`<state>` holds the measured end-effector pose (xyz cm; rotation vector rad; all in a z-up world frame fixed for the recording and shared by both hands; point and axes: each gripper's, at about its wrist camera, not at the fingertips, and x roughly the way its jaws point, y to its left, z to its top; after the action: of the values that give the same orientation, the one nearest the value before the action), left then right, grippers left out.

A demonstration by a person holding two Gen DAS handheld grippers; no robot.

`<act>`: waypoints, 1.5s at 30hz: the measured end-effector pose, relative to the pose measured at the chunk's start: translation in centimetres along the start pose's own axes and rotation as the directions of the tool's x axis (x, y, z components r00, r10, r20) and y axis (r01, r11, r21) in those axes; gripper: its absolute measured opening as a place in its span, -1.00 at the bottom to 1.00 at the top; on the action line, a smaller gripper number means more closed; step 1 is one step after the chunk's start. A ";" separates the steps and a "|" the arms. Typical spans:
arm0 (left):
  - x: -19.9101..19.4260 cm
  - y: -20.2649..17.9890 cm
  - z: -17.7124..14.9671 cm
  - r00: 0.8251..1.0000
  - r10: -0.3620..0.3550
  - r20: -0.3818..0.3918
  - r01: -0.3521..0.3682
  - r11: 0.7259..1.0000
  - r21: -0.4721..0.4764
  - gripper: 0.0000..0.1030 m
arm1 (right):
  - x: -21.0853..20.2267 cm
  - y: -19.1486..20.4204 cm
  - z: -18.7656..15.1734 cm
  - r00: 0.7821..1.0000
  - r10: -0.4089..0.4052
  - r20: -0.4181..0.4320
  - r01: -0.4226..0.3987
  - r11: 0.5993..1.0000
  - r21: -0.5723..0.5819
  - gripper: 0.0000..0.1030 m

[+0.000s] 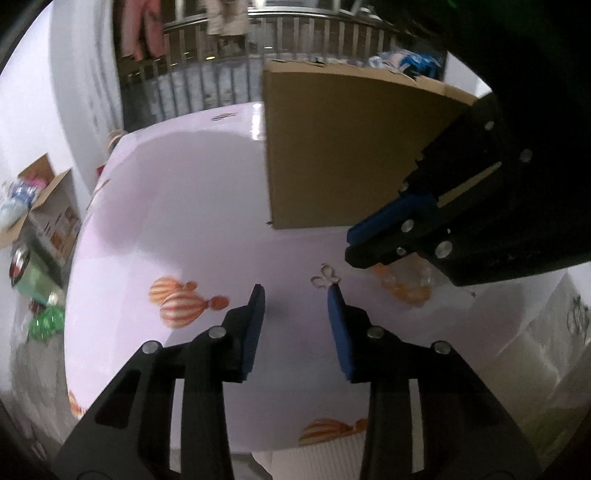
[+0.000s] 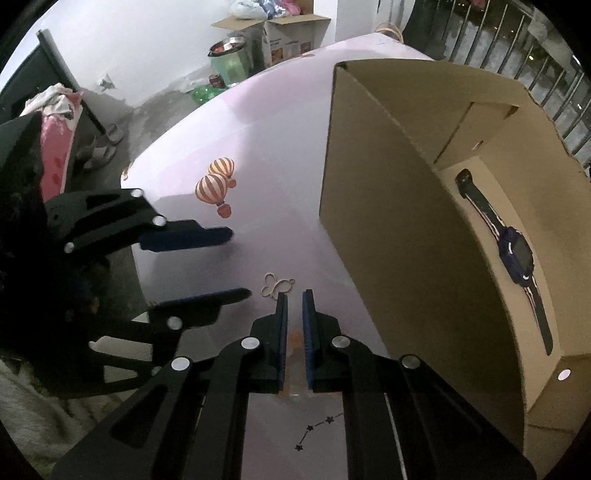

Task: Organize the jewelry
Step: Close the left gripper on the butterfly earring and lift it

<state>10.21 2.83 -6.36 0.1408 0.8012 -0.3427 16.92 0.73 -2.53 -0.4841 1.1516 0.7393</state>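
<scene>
A small butterfly-shaped pendant (image 1: 325,279) lies on the pale pink table (image 1: 184,206); it also shows in the right wrist view (image 2: 276,287). My left gripper (image 1: 295,291) is open, its right fingertip just short of the pendant. My right gripper (image 2: 294,295) is nearly shut with a narrow gap and holds nothing, its tips right behind the pendant. In the left wrist view the right gripper (image 1: 351,243) comes in from the right. An open cardboard box (image 2: 388,206) holds a dark blue wristwatch (image 2: 517,254).
The box (image 1: 340,147) stands at the back of the table. Balloon prints (image 1: 181,301) decorate the tablecloth. Off the table's far side are cardboard boxes (image 2: 291,29), a green bin (image 2: 231,62) and a railing (image 1: 221,66).
</scene>
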 end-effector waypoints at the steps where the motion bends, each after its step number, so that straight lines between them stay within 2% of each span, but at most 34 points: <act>1: 0.3 -0.1 0.2 1.000 -0.004 -0.006 0.004 1.000 0.020 -0.37 | 0.0 0.2 0.0 1.000 -0.003 0.003 0.003 1.000 0.004 -0.84; 11: 1.8 -1.0 1.5 0.997 -0.068 -0.042 0.073 0.986 0.149 -0.71 | -1.1 -0.8 -2.2 0.999 0.010 0.040 -0.015 0.993 0.113 -0.84; 19: 2.4 -0.8 2.5 0.991 -0.084 -0.104 0.106 0.966 0.236 -0.73 | -2.0 -1.8 -3.7 0.995 0.038 0.091 -0.055 0.981 0.187 -0.84; 26: 2.4 -0.9 2.6 0.993 -0.056 -0.102 0.077 0.974 0.212 -0.75 | -1.9 -2.0 -4.0 0.993 0.051 0.111 -0.072 0.978 0.196 -0.84; 37: 2.1 -2.1 3.0 0.995 -0.020 -0.096 0.038 0.982 0.187 -0.76 | -3.3 -2.6 -5.4 0.990 0.028 0.141 -0.058 0.975 0.214 -0.84; 43: 1.7 -1.8 3.4 0.997 0.000 -0.079 0.013 0.987 0.160 -0.76 | -5.4 -3.2 -8.7 0.988 -0.020 0.150 -0.025 0.957 0.290 -0.80; 45: 1.4 -1.6 3.4 0.998 0.006 -0.068 0.003 0.990 0.139 -0.76 | -5.7 -3.7 -10.6 0.989 -0.051 0.137 0.000 0.938 0.345 -0.58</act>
<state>12.82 0.09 -5.05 0.2851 0.8447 -0.3944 11.67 -10.57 -0.99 -0.1471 1.1077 0.5247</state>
